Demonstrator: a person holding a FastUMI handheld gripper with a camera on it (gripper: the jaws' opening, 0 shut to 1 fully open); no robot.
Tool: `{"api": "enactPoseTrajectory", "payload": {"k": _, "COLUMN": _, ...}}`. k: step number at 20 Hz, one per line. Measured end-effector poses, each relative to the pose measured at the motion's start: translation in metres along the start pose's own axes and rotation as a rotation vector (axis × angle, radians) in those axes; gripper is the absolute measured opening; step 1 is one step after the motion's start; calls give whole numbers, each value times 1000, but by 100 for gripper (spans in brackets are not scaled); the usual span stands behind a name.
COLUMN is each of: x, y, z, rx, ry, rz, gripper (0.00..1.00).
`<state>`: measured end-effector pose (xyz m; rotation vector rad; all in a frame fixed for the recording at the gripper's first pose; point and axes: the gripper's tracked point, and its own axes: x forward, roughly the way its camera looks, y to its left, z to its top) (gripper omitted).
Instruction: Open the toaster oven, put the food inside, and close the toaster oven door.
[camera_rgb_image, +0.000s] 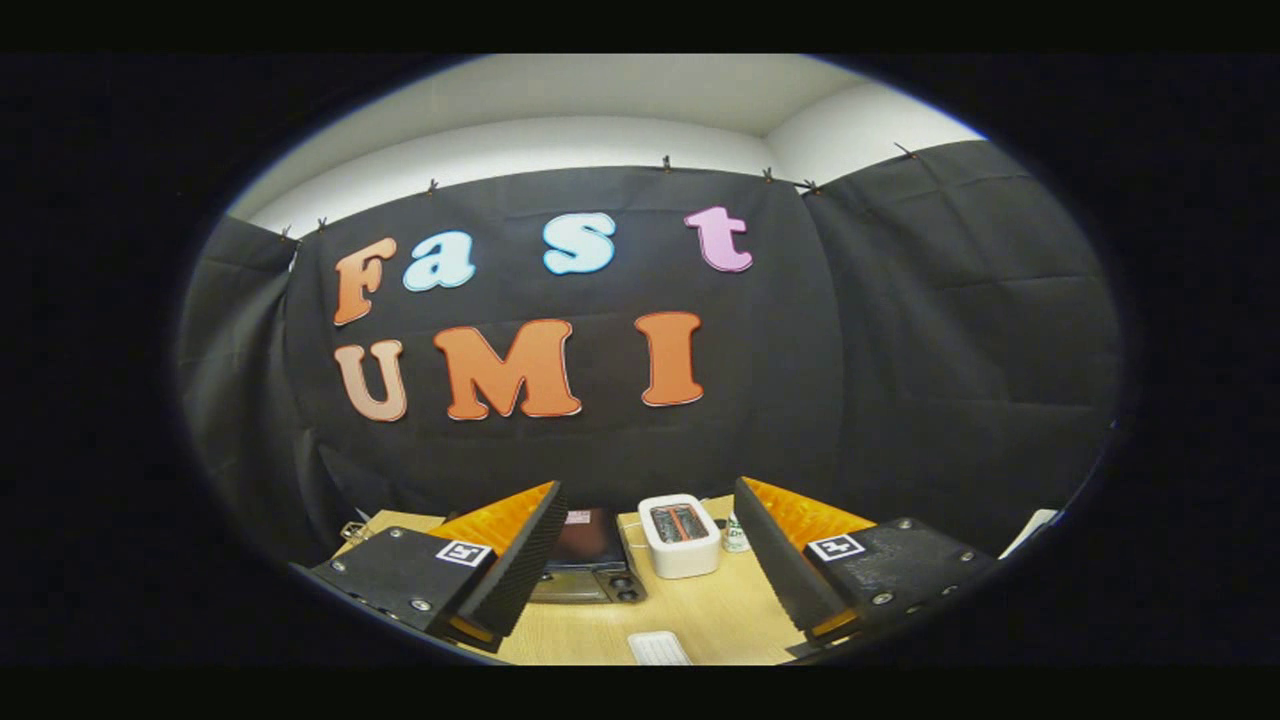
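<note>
In the gripper view, the gripper (640, 560) is held high above a light wooden surface (720, 620), looking down and forward at the things on it. Its two fingers stand wide apart, with nothing between them and nothing touching either one.

Between the fingers, and beyond their tips, the toaster oven (590, 565) sits on the surface close to the inner edge of the left finger, which hides its left part. It is a dark, low box with a dark top and two round knobs at its front right corner; from this high angle the door seems to be closed, though the front is too foreshortened to be sure.

Just to the right of the toaster oven stands a white pop-up toaster (680, 535), upright, with its slotted top facing the camera and something reddish showing in the slots. The two appliances are near each other but apart. Behind the white toaster, next to the right finger, a small white container (737, 535) with green marks stands on the surface, partly hidden.

Nearer the camera, between the fingers and below the toaster, a flat white object (658, 648) lies on the surface, cut off by the view. A black cloth wall hangs behind the surface.
</note>
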<state>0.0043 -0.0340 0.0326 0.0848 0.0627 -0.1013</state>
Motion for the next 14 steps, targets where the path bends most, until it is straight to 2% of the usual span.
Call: {"api": "enactPoseTrajectory", "payload": {"k": 14, "x": 4, "y": 5, "z": -15, "rx": -17, "ry": 7, "rz": 16, "gripper": 99}}
